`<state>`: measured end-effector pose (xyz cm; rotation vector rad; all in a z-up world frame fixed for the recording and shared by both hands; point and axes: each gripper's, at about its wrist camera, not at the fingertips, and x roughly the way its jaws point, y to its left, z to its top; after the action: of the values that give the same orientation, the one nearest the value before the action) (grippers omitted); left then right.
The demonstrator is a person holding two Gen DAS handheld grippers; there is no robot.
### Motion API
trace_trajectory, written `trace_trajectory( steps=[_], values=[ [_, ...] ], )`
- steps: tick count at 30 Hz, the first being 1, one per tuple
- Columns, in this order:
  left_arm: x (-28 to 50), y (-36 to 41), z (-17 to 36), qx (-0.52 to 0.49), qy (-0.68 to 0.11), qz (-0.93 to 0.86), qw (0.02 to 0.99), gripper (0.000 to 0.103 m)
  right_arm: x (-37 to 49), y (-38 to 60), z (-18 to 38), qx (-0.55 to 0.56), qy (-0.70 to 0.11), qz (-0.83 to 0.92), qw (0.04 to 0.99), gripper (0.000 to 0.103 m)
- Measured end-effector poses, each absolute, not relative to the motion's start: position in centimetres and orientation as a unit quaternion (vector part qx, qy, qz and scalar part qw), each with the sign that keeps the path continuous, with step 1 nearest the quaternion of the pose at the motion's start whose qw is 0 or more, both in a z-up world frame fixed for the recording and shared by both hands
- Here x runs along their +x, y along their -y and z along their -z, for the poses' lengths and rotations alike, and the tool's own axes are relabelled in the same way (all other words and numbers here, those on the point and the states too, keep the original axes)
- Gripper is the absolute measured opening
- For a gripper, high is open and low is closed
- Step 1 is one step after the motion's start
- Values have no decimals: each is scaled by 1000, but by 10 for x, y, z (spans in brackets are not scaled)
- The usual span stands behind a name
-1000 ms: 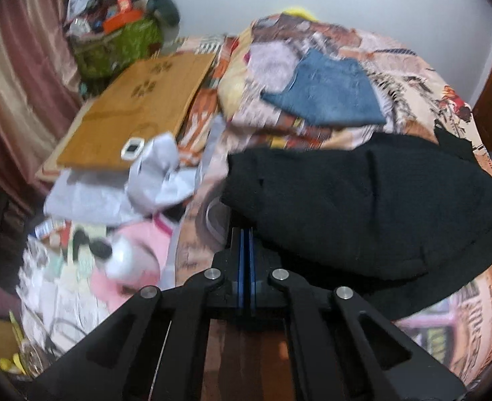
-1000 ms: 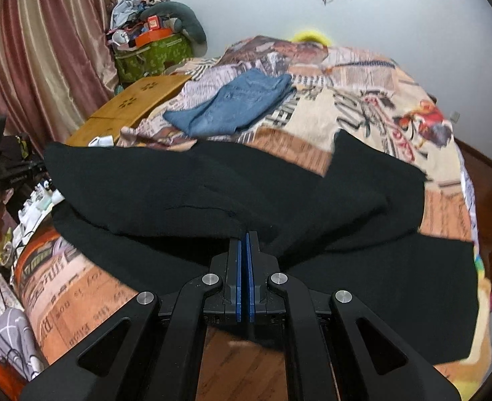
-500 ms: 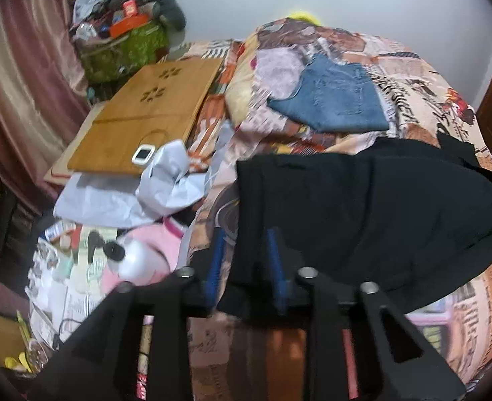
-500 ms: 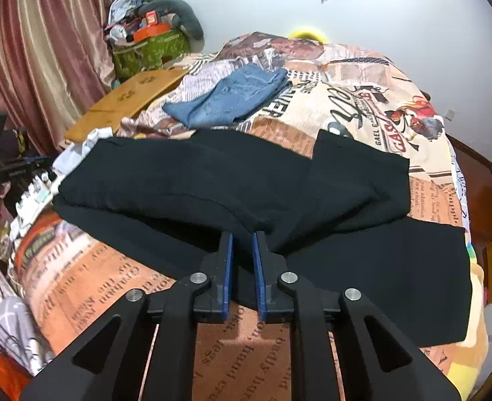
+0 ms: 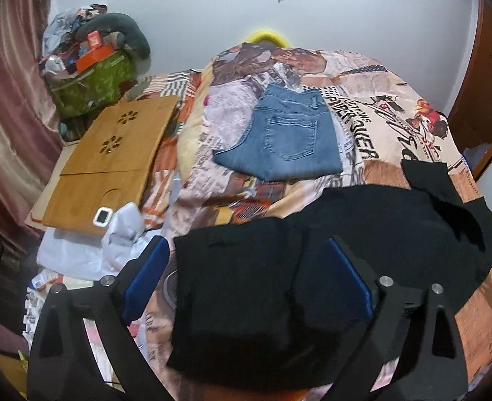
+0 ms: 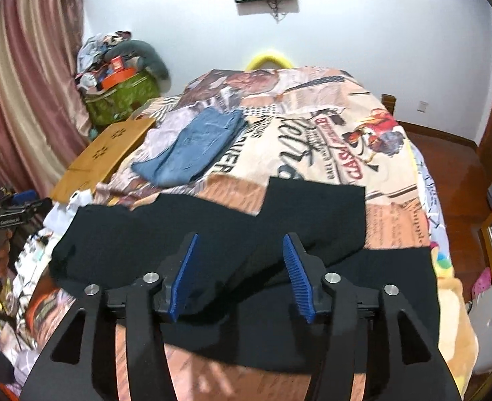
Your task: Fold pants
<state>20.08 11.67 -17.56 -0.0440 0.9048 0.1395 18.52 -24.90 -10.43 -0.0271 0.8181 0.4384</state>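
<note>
Black pants [image 5: 246,294] [image 6: 212,230] lie folded over on the printed bedspread [image 5: 373,123] [image 6: 313,153], near its front edge. My left gripper [image 5: 246,270] hangs above their left end, jaws opening wide, the blue pads clear of the cloth. Over the middle of the pants, my right gripper [image 6: 239,274] also has its jaws opening, and nothing is pinched between its blue pads. One pant leg end [image 6: 316,197] points toward the far side of the bed.
Folded blue jeans [image 5: 286,137] [image 6: 192,147] lie farther back on the bed. A wooden lap desk [image 5: 112,163] rests at the left edge, with white cloth [image 5: 119,234] and floor clutter below. A green bag [image 6: 122,97] stands by the curtain. Wooden floor lies right of the bed.
Both grippers went from shut on the black pants to open, letting the cloth drop onto the bed. Both have lifted and pulled back from it.
</note>
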Motion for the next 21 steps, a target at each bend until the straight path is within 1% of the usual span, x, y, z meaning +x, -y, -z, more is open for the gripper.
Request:
trace_trajectory(
  steps=[3,10,17,21],
  values=[
    [222,-111,178,-31,-446,-62,892,96,205,253,105,-15,-400,-207,893,56],
    [268,-94,188,-16,-455,-55,889,96,259,255,124,-15,-427,-200,882,57],
    [309,-86,209,-16,-473,-47,880,96,316,238,160,-37,-461,-197,864,57],
    [328,-83,229,-15,-488,-45,872,96,343,224,182,-57,-485,-198,850,57]
  ],
)
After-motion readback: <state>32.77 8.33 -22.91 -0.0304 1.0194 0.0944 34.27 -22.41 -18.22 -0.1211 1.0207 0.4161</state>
